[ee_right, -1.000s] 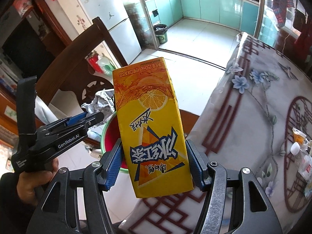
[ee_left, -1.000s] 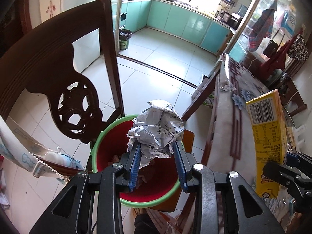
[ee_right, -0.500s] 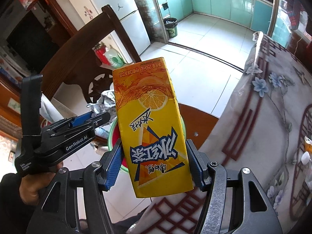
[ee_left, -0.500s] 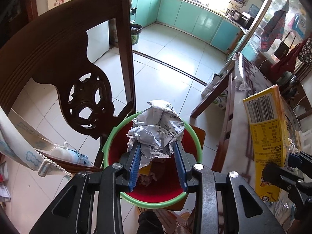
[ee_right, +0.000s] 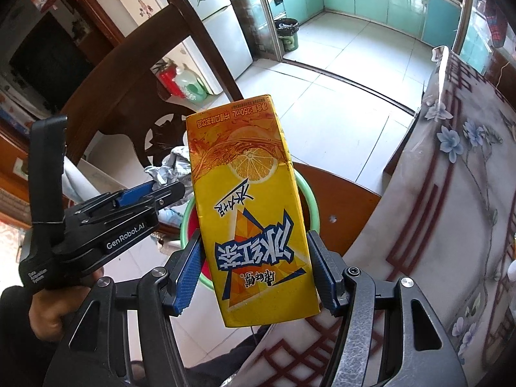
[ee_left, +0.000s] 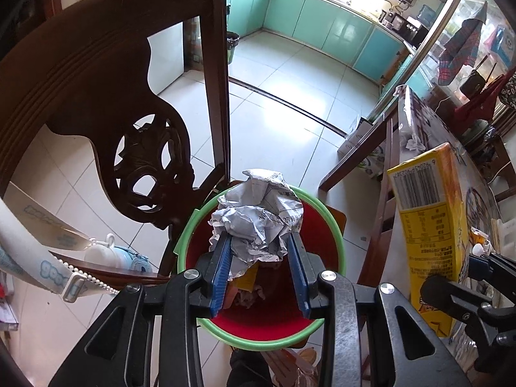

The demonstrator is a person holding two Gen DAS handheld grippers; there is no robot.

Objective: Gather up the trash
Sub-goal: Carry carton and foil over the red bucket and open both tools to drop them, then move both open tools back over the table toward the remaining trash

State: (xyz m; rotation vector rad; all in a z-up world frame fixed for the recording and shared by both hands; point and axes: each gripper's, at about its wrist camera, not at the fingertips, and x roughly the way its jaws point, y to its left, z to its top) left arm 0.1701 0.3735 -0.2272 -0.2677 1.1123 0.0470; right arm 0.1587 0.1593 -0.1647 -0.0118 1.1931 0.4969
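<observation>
My left gripper (ee_left: 259,258) is shut on a crumpled ball of printed paper (ee_left: 256,219) and holds it right above a red bin with a green rim (ee_left: 332,225); some trash lies at the bin's bottom. My right gripper (ee_right: 254,271) is shut on a yellow lemon tea carton (ee_right: 251,213), held upside down beside the bin (ee_right: 311,203). The carton also shows in the left wrist view (ee_left: 429,225), to the right of the bin. The left gripper with the paper shows in the right wrist view (ee_right: 151,193).
A dark carved wooden chair (ee_left: 129,129) stands close on the bin's left. A table with a flowered cloth (ee_right: 451,193) lies on the right. A small brown stool (ee_right: 342,206) sits under the bin. A tiled floor leads to a kitchen with teal cabinets (ee_left: 322,22).
Both grippers have moved toward the chair and over the bin. The bin now lies centred under the paper ball. Both grips are unchanged.
</observation>
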